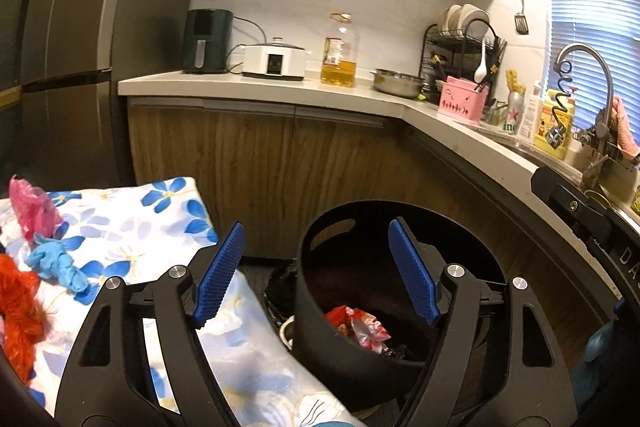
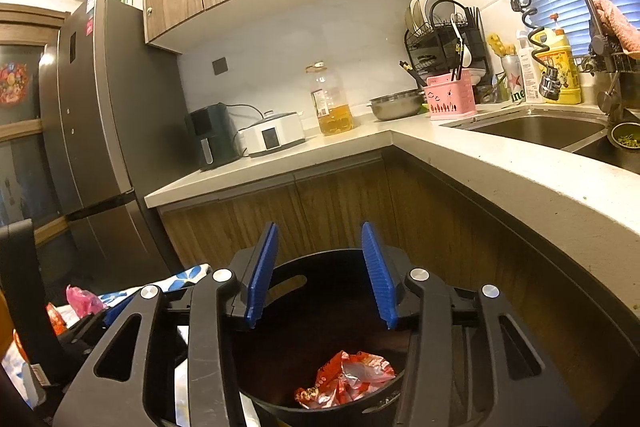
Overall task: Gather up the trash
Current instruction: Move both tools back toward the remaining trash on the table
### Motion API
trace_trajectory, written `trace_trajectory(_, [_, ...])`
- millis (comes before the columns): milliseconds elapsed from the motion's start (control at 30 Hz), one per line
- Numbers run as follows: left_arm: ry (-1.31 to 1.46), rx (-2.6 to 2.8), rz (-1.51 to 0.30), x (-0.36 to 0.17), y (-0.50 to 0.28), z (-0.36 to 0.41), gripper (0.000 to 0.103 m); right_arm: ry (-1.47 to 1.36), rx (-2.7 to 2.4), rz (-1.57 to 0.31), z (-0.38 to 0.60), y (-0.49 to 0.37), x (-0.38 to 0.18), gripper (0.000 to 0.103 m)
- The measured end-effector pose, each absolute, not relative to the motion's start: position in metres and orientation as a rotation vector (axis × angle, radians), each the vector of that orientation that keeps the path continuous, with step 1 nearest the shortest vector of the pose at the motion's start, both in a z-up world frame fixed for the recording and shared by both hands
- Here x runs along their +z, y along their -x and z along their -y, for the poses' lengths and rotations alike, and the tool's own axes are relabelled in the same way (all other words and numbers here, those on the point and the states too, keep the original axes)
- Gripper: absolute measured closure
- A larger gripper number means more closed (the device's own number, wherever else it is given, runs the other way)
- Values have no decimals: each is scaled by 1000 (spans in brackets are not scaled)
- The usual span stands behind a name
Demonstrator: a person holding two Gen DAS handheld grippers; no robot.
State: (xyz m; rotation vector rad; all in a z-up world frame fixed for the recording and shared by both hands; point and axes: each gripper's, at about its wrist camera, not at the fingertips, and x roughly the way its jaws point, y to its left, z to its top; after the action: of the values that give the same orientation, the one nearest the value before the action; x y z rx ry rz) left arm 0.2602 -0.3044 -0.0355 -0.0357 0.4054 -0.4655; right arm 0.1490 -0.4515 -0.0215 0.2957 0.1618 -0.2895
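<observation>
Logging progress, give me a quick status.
Left gripper and right gripper open, empty, over round black bin. Crumpled red wrapper inside. Pink bag, blue glove on floral cloth. Nothing blocking.

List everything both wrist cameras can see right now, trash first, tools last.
crumpled wrapper: one, red and silver, inside the bin
bin: one, black, on the floor beside the cloth
pink bag: one, on the floral cloth
blue glove: one, on the cloth
red bag: one, at the cloth's left edge
oil bottle: one, yellow, on the counter
left tool: open, empty
right tool: open, above the bin
</observation>
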Motion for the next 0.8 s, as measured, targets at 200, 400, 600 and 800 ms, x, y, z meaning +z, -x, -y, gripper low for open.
trace_trajectory(200, [24, -383, -400, -32, -244, 281, 22, -271, -284, -168, 437, -141, -19, 42])
trace_trajectory(400, [48, -325, -387, -28, -225, 248, 13, -259, -270, -187, 417, -127, -20, 30])
trace_trajectory(600, [65, -274, -365, -23, -200, 212, 8, -238, -251, -190, 393, -113, -18, 20])
trace_trajectory(800, [57, -217, -346, -19, -179, 180, 7, -221, -244, -200, 369, -100, -18, 17])
